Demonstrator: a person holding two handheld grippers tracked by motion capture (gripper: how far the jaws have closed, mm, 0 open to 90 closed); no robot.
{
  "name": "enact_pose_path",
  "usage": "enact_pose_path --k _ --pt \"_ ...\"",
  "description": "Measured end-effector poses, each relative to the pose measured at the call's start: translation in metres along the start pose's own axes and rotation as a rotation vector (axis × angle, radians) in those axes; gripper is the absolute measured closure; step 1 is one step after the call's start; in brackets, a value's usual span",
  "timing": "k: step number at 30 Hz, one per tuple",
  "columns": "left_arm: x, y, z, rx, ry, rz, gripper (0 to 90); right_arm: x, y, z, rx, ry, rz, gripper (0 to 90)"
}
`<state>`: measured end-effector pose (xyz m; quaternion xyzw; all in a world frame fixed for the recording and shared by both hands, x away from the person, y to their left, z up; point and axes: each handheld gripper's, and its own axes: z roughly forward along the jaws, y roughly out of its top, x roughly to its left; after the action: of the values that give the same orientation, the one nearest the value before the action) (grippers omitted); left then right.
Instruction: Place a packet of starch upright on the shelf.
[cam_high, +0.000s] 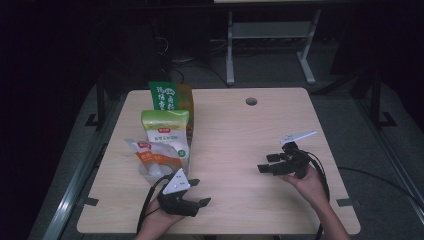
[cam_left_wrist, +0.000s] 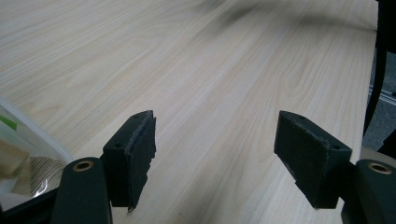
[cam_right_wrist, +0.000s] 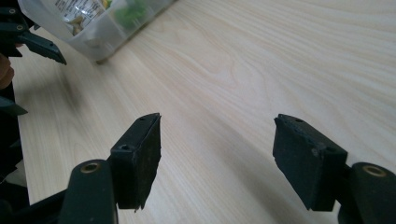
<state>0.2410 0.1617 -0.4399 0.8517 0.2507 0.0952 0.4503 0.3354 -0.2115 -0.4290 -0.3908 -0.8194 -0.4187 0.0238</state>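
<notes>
Dark room all around, a pale wood bench (cam_high: 235, 150) lit in the middle, with a round cable hole (cam_high: 251, 101) near its far edge. Three snack packs sit in a row down the left side: a green and orange box (cam_high: 170, 97) at the back, a pale green bag (cam_high: 166, 132) standing in front of it, and nearest the person a clear bag (cam_high: 157, 156) with an orange label, lying slumped against the green one.

The left gripper (cam_high: 196, 192) sits just beside that clear bag, jaws wide apart, nothing between them. In the left gripper view the bag's crinkly edge (cam_left_wrist: 23, 158) peeks in at the left. The right gripper (cam_high: 266, 165) is well apart on the right side, pointing across toward the packs, also wide open and empty. Its own view catches the clear bag (cam_right_wrist: 93, 23) far off, with pale and green bits showing inside.

That clear bag looks light, soft and slippery, and its contents could crush. I'd say pinch it by the sealed top edge or a flat corner, not across the puffy middle.
</notes>
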Motion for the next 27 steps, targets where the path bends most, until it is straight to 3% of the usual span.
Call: enact_pose_path --k 27 --pt "-0.001 -0.001 0.001 0.008 -0.005 0.008 29.1 0.008 -0.042 -0.016 -0.026 -0.017 0.017 29.6"
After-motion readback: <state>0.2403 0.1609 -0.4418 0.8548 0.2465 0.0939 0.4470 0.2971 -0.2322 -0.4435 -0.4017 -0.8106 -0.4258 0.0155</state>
